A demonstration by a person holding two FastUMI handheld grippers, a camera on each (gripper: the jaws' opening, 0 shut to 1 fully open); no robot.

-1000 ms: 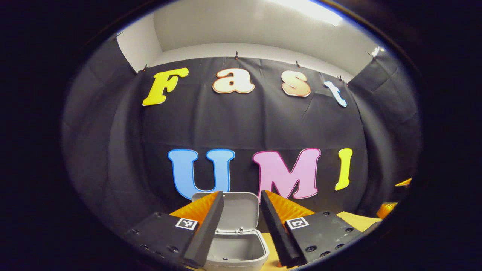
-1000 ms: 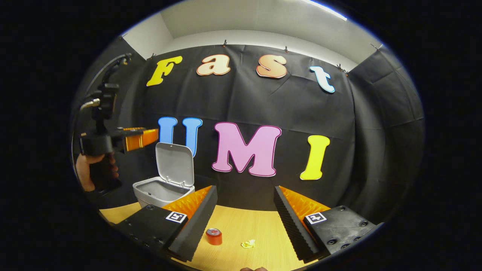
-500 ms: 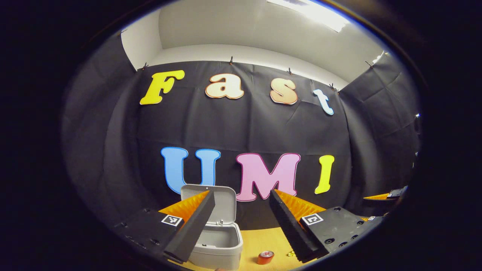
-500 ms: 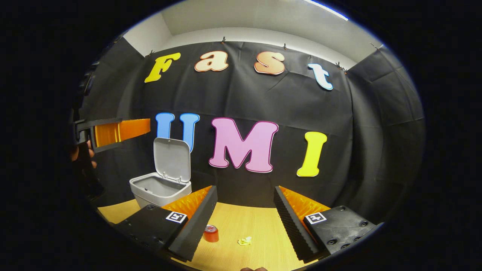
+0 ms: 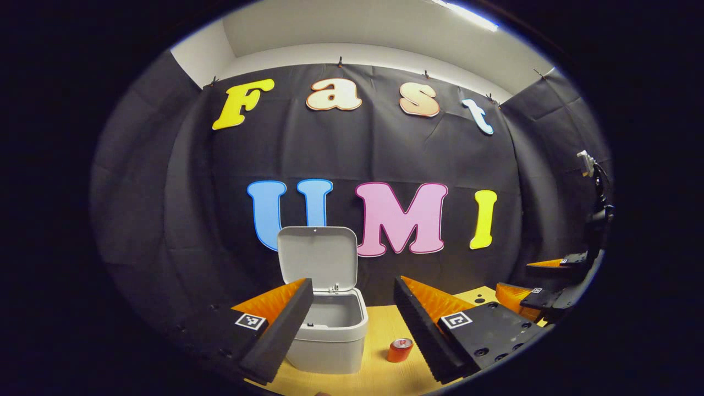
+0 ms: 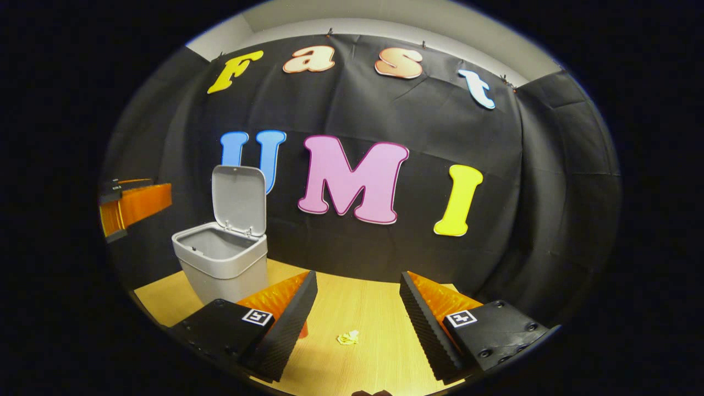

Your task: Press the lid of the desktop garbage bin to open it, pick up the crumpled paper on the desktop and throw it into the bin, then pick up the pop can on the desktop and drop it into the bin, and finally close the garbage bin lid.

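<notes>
My left gripper [image 5: 352, 308] and right gripper [image 6: 357, 308] both gape wide, holding nothing. The grey plastic bin [image 5: 330, 330] stands with its lid [image 5: 317, 257] upright, near the red pop can [image 5: 400, 350]; crumpled yellowish paper [image 6: 347, 337] lies on the wooden desktop [image 6: 363, 308].

Both grippers open and empty

The left gripper [image 5: 352, 324] hangs with its fingers spread wide, nothing between them. The right gripper [image 6: 357, 319] hangs likewise, jaws wide apart, and shows again at the left gripper view's right edge [image 5: 542, 280]

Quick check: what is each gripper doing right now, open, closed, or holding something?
Left gripper: open, holding nothing; bin and pop can lie ahead.
Right gripper: open, holding nothing; crumpled paper lies on the desktop between its fingers.
</notes>
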